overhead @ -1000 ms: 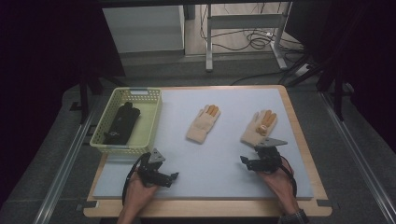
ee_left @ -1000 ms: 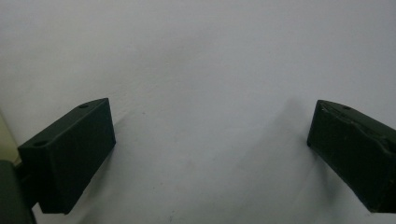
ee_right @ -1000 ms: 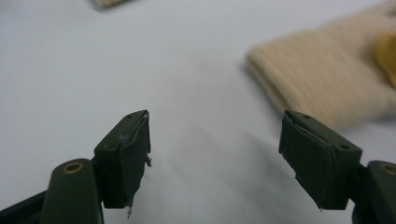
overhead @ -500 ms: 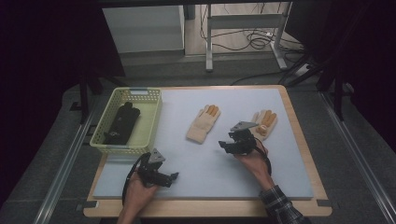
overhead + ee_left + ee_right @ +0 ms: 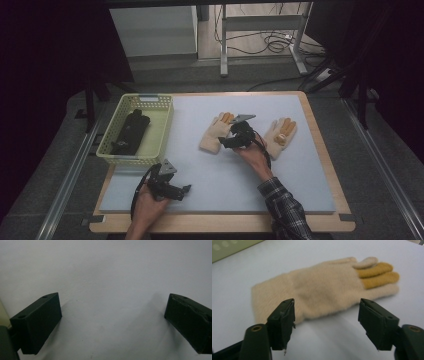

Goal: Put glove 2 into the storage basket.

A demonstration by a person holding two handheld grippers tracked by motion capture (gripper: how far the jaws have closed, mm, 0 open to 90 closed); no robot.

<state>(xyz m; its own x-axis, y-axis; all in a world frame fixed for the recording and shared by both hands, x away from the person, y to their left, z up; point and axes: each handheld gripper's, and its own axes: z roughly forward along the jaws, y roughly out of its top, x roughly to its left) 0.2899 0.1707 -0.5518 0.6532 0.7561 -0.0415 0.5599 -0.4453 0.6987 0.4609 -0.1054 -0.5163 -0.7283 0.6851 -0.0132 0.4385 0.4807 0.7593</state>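
Since a second ago the right gripper (image 5: 229, 140) has travelled from the near right part of the table toward its middle and now hovers at the near edge of the left glove (image 5: 216, 132), its jaws spread wide with nothing between them; in the right gripper view the left glove (image 5: 322, 286) lies flat just beyond the jaw tips, cuff toward the left jaw and mustard-tipped fingers pointing away to the right. The left gripper (image 5: 172, 188) has stayed by the near left corner, jaws likewise apart over bare table (image 5: 105, 272). Being a cream knitted glove, it looks light, soft and limp, so it should fold and dangle when lifted rather than keep its shape; a pinch on the thicker ribbed cuff or across the palm edge would likely hold better than the thin fingers, which could slip out. A second glove (image 5: 280, 135) lies just beyond the right hand, toward the table's right edge. Farther out, a pale green basket (image 5: 160, 127) sits at the far left corner with a dark object (image 5: 131, 131) inside.
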